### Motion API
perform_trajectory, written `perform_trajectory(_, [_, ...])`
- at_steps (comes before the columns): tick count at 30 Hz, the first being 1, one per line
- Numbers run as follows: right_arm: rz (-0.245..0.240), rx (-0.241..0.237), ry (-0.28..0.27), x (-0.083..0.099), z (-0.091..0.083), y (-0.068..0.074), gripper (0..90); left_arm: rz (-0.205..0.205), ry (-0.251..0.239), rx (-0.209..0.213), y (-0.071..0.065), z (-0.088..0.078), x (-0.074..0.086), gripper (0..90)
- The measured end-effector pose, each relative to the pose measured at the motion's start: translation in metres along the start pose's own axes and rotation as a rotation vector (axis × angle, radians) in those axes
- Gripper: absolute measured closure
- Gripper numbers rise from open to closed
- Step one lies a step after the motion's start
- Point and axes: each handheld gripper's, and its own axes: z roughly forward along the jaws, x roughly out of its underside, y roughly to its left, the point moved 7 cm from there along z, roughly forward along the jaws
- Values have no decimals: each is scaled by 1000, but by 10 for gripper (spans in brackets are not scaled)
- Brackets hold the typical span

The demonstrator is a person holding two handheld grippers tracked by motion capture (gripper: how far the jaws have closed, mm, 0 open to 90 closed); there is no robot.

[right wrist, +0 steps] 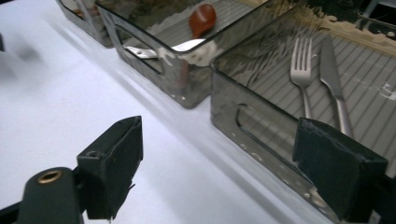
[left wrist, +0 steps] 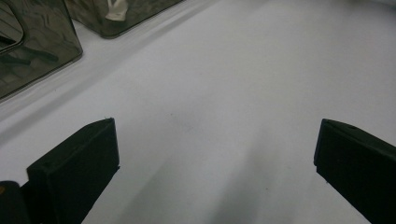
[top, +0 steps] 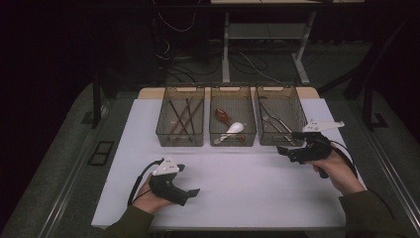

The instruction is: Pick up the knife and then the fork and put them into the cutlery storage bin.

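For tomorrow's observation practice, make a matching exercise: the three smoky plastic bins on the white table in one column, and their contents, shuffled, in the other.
Column 1
1. left bin
2. middle bin
3. right bin

Column 2
A. metal fork and knife
B. chopsticks
C. red-brown spoon and white spoon

Pairs: 1-B, 2-C, 3-A
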Motion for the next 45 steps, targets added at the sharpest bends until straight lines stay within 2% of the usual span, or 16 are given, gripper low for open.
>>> perform_trajectory(6, [-10,-34,-5,8,-4,12,161,-1,-4,1,0,-1,0,0])
perform_trajectory(23, [-36,-88,-7,37,-8,37,161,-4,-9,5,-2,-2,-1,0])
perform_trajectory(35, [-12,-92,-24,59,-11,47,161,1,-8,7,-3,-1,-1,0])
perform_trajectory(45, [-3,-91,-40,70,-17,51,161,1,-5,8,-3,-1,0,0])
